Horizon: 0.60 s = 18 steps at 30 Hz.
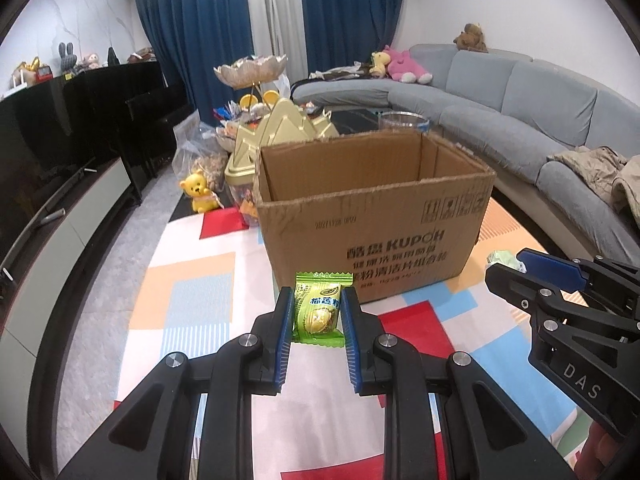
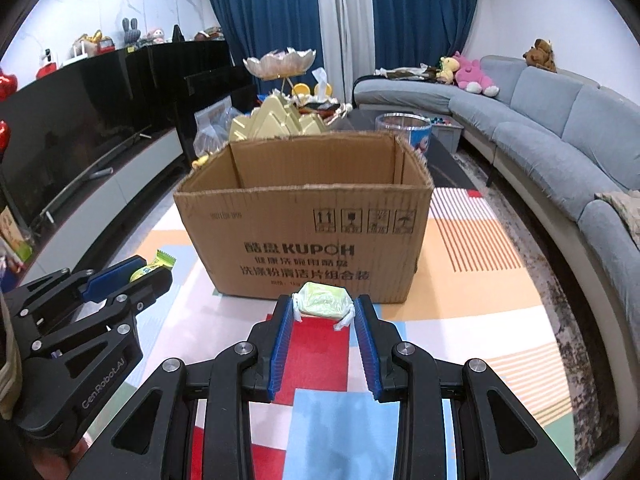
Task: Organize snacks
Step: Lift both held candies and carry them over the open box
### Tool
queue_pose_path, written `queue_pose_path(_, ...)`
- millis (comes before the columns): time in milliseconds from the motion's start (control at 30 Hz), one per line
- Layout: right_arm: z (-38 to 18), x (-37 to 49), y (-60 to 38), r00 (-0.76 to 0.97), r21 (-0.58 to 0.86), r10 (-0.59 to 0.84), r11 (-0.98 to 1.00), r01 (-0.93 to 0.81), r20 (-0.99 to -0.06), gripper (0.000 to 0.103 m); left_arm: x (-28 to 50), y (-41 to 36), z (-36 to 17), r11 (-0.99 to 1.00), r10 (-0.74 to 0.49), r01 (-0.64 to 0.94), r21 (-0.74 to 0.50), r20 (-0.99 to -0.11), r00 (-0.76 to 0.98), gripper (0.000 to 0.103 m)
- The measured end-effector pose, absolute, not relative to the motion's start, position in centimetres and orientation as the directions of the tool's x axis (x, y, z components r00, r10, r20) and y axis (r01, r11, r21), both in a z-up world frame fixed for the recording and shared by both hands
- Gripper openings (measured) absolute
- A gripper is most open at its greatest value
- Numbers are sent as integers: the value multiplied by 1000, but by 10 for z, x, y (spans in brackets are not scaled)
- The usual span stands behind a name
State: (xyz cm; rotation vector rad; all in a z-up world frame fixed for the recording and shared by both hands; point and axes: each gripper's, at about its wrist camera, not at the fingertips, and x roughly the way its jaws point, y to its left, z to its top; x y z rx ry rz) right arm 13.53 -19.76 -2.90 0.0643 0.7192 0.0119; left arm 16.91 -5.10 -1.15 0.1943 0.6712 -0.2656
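The left gripper [image 1: 316, 310] is clamping a green durian candy packet [image 1: 318, 312] between its blue pads, low in the centre of the left wrist view. The right gripper [image 2: 323, 312] is gripping a pale green twist-wrapped sweet [image 2: 323, 300] at its fingertips, low centre of its own view. Just beyond both, an open cardboard box [image 2: 304, 236] is standing on a colourful patterned mat [image 2: 460, 312], filling mid-frame. A grey sofa [image 2: 560, 128] is curving along the right edge.

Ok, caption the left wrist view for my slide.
Left gripper clamps a green durian candy packet before an open brown cardboard box.
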Motion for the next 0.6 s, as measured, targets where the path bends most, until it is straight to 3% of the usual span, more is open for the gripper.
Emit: queue_pose_path(600, 22, 127, -205, 821, 50, 17, 999, 14, -570, 33, 174, -53, 37, 960, -186, 270, 75, -550, 814, 24)
